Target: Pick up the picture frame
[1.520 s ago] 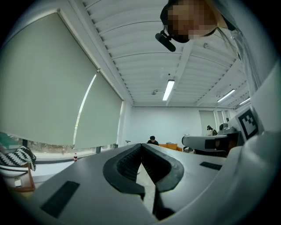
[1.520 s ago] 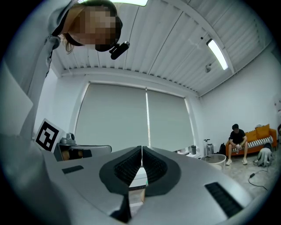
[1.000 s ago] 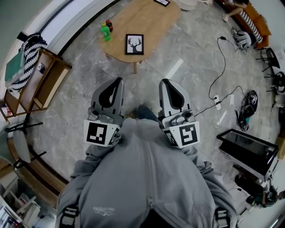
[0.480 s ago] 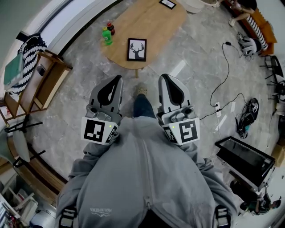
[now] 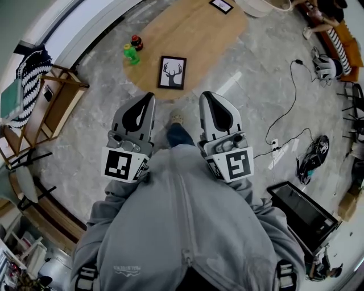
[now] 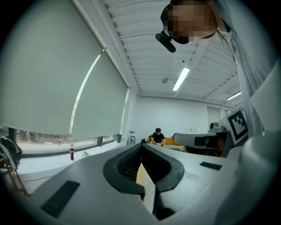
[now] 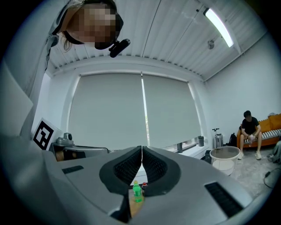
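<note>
Picture frame (image 5: 172,72): found lying flat on the wooden desk (image 5: 199,34), at the desk's near end, close to its rounded edge. A black border and a white print of an antlered deer's head are noted. It lies apart from both tools.

Left hand-held gripper (image 5: 149,98): held level on the near side of the desk and pointed toward it. Its jaws are seen clenched, the ribbed pads meeting at the tips, and nothing is caught between them. In the left gripper view, only a strip of the desk top is glimpsed through the slot below the closed tips.

Right hand-held gripper (image 5: 206,96): held level alongside the left one, likewise on the near side of the desk and clear of the picture frame. Its jaws are clenched, pad against pad, and nothing is grasped. In the right gripper view, two bottles standing on the desk are seen through the slot beneath the tips.

Other items on the desk: a green bottle (image 5: 131,54) and a dark bottle with a red cap (image 5: 136,42) are recorded upright, side by side, at the desk's left edge, to the left of the picture frame. A second, smaller frame (image 5: 221,5) is recorded at the desk's far end.

Off the desk: a wooden rack (image 5: 54,99) draped with a striped cloth (image 5: 31,74) is noted to the desk's left. A black cable (image 5: 284,113) is noted on the floor to the desk's right.
</note>
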